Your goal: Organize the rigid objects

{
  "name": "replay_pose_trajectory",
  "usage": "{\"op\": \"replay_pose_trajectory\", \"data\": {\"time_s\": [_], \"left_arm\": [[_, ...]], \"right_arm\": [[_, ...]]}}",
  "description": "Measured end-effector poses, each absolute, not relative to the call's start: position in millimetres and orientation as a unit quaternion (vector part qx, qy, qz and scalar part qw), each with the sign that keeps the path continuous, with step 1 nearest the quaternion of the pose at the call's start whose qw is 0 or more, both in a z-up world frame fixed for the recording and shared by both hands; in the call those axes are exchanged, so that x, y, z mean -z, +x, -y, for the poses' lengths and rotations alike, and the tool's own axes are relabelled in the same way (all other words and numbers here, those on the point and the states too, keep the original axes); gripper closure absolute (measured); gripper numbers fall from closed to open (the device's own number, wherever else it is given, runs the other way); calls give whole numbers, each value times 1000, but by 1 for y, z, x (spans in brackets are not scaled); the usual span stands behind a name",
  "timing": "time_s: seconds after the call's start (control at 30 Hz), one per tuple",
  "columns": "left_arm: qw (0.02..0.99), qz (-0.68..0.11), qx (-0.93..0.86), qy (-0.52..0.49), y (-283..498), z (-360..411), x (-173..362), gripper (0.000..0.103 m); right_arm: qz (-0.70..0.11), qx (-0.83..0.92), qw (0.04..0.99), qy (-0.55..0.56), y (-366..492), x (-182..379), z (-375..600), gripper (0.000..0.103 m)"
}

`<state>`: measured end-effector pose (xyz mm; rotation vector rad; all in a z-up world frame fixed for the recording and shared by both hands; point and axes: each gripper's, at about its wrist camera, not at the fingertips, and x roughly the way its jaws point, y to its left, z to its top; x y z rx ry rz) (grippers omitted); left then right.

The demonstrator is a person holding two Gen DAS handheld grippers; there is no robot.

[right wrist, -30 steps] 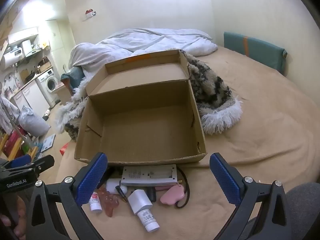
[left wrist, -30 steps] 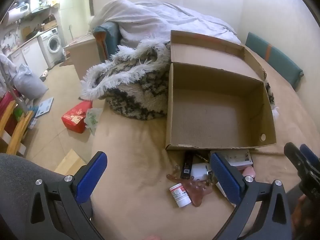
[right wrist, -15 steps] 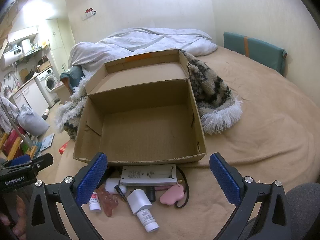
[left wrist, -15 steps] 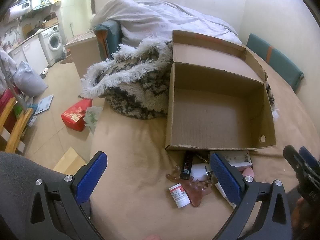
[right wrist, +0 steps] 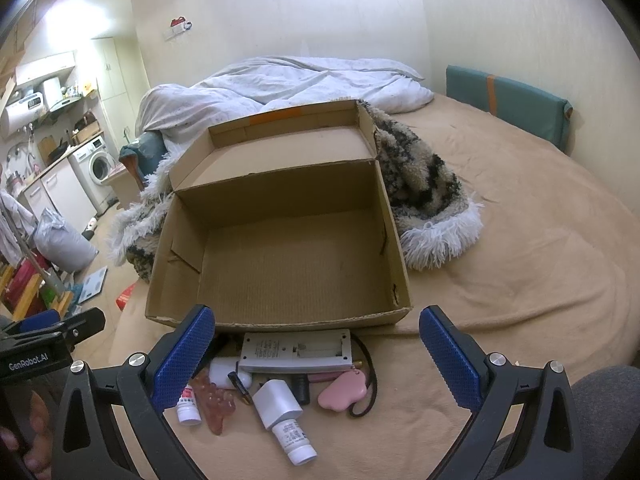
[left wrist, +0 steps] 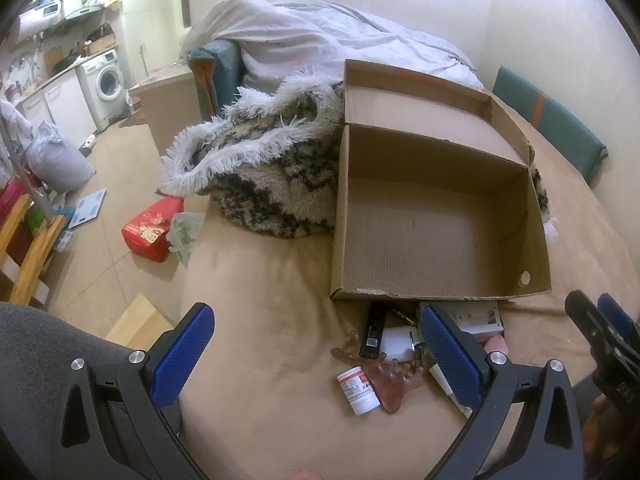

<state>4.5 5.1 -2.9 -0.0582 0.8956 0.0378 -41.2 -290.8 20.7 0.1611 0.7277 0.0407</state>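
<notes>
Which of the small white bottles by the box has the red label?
The shorter bottle at the left of the pile, beside the amber comb; the longer tube has black print.

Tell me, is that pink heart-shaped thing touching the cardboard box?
Apart. The right wrist view shows the pink heart-shaped case lying on the bedcover, with a grey device between it and the cardboard box.

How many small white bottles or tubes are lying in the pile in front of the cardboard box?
2: a red-labelled pill bottle at the pile's left edge, and a white tube nearest the camera. Others may be hidden under the grey device.
</notes>
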Motion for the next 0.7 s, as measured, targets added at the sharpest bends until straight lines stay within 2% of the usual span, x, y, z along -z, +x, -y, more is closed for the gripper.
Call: {"op": "replay_pose_trajectory", "data": {"time_s": [0.7], "left_arm": [[903, -429, -22, -23, 1, -5, 5, 0]], "right_arm": [[-353, -19, 932, 81, -40, -22, 295, 0]]}}
